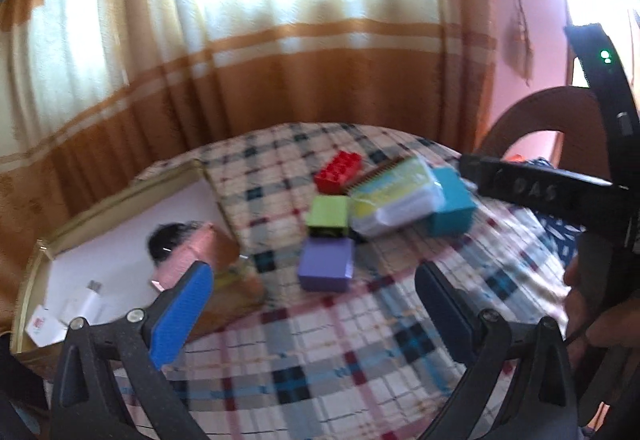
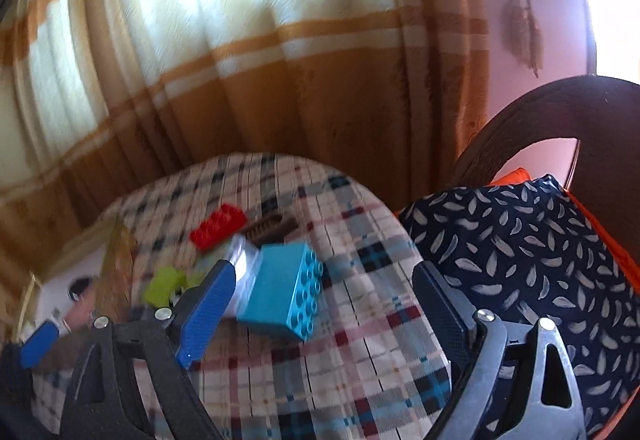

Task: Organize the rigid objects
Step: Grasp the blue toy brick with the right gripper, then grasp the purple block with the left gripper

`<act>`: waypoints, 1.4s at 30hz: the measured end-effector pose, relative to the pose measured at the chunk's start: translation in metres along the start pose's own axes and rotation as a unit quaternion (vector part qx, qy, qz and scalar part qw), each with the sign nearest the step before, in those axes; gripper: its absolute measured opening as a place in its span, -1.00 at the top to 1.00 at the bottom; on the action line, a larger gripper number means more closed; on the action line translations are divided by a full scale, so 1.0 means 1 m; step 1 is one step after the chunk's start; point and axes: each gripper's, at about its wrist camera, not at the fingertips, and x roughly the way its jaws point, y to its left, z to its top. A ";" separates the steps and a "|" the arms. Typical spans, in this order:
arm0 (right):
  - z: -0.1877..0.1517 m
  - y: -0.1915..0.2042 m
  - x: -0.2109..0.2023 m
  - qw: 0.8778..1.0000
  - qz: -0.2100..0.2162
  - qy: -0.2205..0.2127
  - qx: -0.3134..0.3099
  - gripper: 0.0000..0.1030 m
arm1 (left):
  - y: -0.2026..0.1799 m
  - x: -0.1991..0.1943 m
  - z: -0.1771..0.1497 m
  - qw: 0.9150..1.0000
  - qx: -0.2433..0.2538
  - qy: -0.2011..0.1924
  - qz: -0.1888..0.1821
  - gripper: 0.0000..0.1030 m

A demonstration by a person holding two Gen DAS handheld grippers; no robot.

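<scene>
Both grippers, left (image 1: 316,300) and right (image 2: 324,304), hang over the plaid cloth (image 1: 320,360) with fingers spread wide, nothing held; teal brick (image 2: 284,296) sits near the right one's left finger.

striped curtain (image 1: 248,51), plaid tablecloth (image 1: 328,340), feather-print cushion (image 2: 520,240)

Four blocks — red (image 1: 338,171), green (image 1: 329,216), purple (image 1: 326,264), teal (image 1: 452,205) — one notebook (image 1: 394,195), one box (image 1: 100,240).
</scene>
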 end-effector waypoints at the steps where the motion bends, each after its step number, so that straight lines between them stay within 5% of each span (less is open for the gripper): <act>1: -0.001 0.002 0.002 1.000 0.000 0.009 -0.009 -0.75 | -0.001 0.002 0.000 1.000 -0.003 0.005 -0.005 -0.98; 7: -0.006 0.022 0.029 0.994 -0.014 0.088 -0.065 -0.75 | -0.001 0.019 0.000 0.998 -0.028 0.050 -0.036 -0.96; 14: 0.002 0.028 0.048 0.990 -0.041 0.113 -0.078 -0.72 | 0.002 0.030 -0.002 0.994 -0.050 0.077 -0.054 -0.91; 19: 0.006 0.026 0.047 0.989 -0.034 0.114 -0.091 0.10 | 0.000 0.033 -0.001 0.993 -0.051 0.083 -0.062 -0.91; 25: 0.001 0.006 0.031 0.994 -0.033 0.091 -0.056 0.11 | -0.010 0.045 0.011 0.993 -0.051 0.088 -0.065 -0.91; 37: -0.007 -0.006 0.022 0.996 -0.031 0.076 -0.034 0.10 | -0.018 0.088 0.016 0.990 -0.034 0.139 -0.009 -0.82; 39: -0.007 -0.006 0.022 0.996 -0.030 0.077 -0.034 0.10 | -0.020 0.088 0.017 0.991 -0.026 0.134 -0.009 -0.65; 41: -0.007 -0.006 0.023 0.996 -0.029 0.076 -0.033 0.10 | -0.026 0.087 0.017 0.991 -0.013 0.131 -0.036 -0.11; 42: -0.007 -0.006 0.022 0.996 -0.028 0.076 -0.032 0.10 | -0.026 0.087 0.017 0.989 -0.016 0.131 -0.060 -0.01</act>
